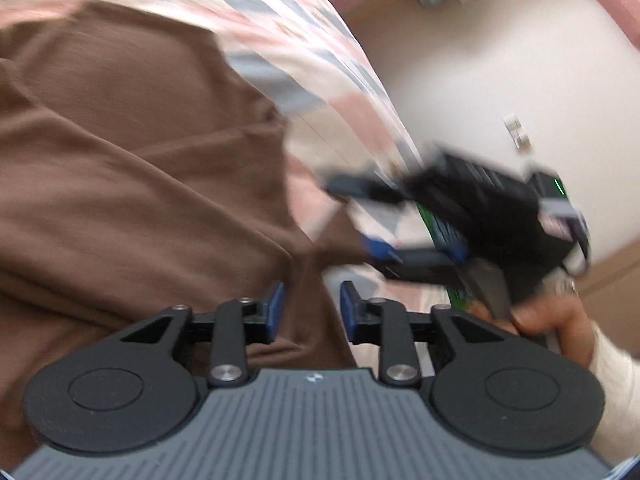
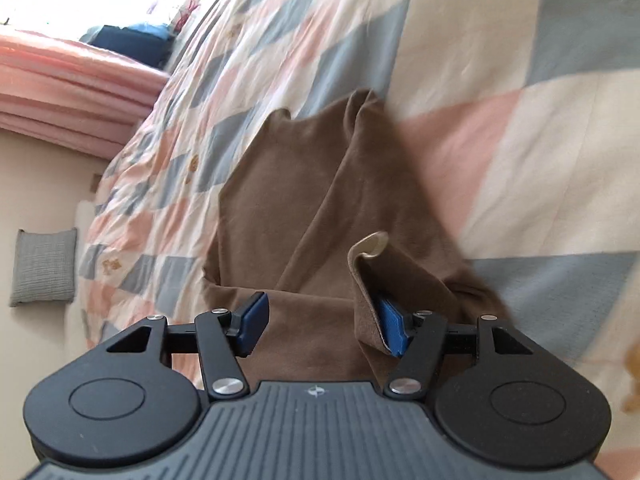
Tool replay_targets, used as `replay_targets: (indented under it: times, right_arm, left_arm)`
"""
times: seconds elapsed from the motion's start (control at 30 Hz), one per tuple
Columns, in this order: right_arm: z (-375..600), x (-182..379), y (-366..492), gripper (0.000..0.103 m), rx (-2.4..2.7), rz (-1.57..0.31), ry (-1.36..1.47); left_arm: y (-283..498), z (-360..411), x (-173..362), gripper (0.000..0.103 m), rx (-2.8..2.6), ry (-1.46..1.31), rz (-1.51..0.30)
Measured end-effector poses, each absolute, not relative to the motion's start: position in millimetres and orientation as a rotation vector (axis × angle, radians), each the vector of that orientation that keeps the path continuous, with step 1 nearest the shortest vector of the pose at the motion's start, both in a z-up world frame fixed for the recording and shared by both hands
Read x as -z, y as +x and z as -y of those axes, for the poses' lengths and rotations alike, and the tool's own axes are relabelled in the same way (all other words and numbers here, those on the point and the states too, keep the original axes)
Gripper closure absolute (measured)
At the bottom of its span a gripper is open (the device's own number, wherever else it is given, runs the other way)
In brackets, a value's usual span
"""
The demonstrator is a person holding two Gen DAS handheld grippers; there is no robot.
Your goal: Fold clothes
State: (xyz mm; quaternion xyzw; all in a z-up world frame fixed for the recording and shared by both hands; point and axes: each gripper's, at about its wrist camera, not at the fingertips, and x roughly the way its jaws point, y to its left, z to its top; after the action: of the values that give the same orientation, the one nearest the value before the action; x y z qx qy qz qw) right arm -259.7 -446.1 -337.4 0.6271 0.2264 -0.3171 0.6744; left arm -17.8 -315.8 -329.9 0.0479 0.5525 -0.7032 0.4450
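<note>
- Left wrist view: your left gripper [image 1: 312,312] sits low over the brown knit garment [image 1: 120,184], its blue-padded fingers [image 1: 275,310] parted with a narrow gap, and brown fabric passes under that gap; nothing looks pinched, though motion blur makes this hard to judge.
- The garment lies spread on the quilt with pink, grey and cream patches [image 1: 280,32], filling the left half of the view.
- To the right, your right gripper [image 1: 360,220] shows blurred, its two fingers spread apart near the garment's edge, and your hand [image 1: 548,316] in a pale sleeve grips its handle.
- Right wrist view: your right gripper [image 2: 324,324] is released, jaws wide.
- A fold of the brown knit garment [image 2: 304,184] with a pale inner edge drapes against the right blue pad [image 2: 390,326]; the left pad is bare.
- The garment lies on the quilt [image 2: 500,100], one sleeve reaching away from you.
- A folded pink blanket [image 2: 68,80] lies beyond the quilt, and a grey cushion [image 2: 44,266] lies on the floor beside the bed.
</note>
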Motion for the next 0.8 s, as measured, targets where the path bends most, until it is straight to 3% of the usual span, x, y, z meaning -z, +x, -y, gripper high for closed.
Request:
replay_targets:
  times: [0.03,0.17,0.3,0.4,0.5,0.57,0.7,0.77,0.8]
  right_arm:
    - [454,345,-248,0.04,0.671,-0.527,1.419]
    - [483,371,-193,0.01,0.505,-0.652,1.443]
    - [510,362,-180,0.01,0.45,-0.67,1.436]
    - [530,336,-207,0.01,0.491,-0.55,1.367]
    - [537,319,-241,0.02,0.504,-0.56,1.262]
    - [533,319,-256,0.036,0.513,-0.683,1.159]
    - [516,340,-263,0.041,0.425,-0.925,1.0]
    - [508,350,-259,0.041,0.353,-0.968,0.958]
    - [505,354,-256,0.043,0.312,-0.979,0.938]
  left_arm:
    - [-22,315,332,0.078,1.738,0.132,-1.374]
    - [-29,307,343,0.078,1.663,0.172,-1.405]
    - [-31,308,353,0.078,1.599,0.191,-1.424]
    - [-38,311,345,0.077,1.613,0.184,-1.388]
    - [-52,315,335,0.074,1.615,0.215,-1.334]
    - [-62,321,331,0.072,1.602,0.246,-1.29]
    - [-84,337,331,0.069,1.495,0.34,-1.239]
    - [-91,339,336,0.076,1.436,0.379,-1.216]
    - [-92,339,338,0.087,1.417,0.368,-1.213]
